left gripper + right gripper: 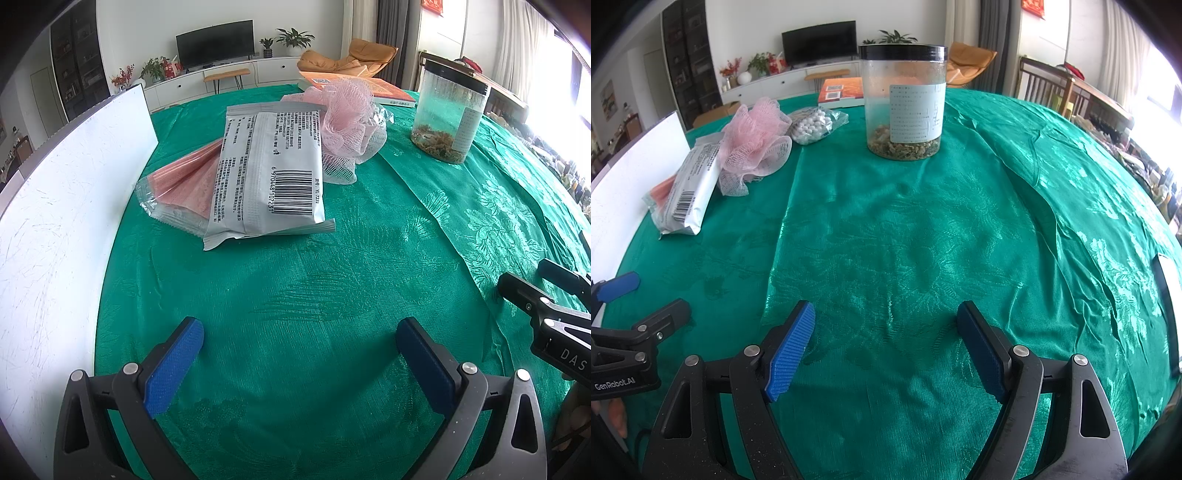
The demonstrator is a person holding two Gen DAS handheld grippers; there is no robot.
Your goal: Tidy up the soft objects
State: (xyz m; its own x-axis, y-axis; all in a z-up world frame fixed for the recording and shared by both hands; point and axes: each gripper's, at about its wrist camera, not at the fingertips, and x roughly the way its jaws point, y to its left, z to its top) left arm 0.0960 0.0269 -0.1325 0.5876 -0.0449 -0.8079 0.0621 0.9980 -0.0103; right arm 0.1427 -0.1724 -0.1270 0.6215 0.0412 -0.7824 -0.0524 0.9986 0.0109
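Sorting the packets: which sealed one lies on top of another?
The grey barcode packet; it overlaps the clear packet of pink cloth, unlike the bead bag.

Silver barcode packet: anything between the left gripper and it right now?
Nothing visible. Only bare green tablecloth lies between the open left gripper and the silver packet. The pink mesh sponge sits behind it, touching its far end, and the white board stands off to the left.
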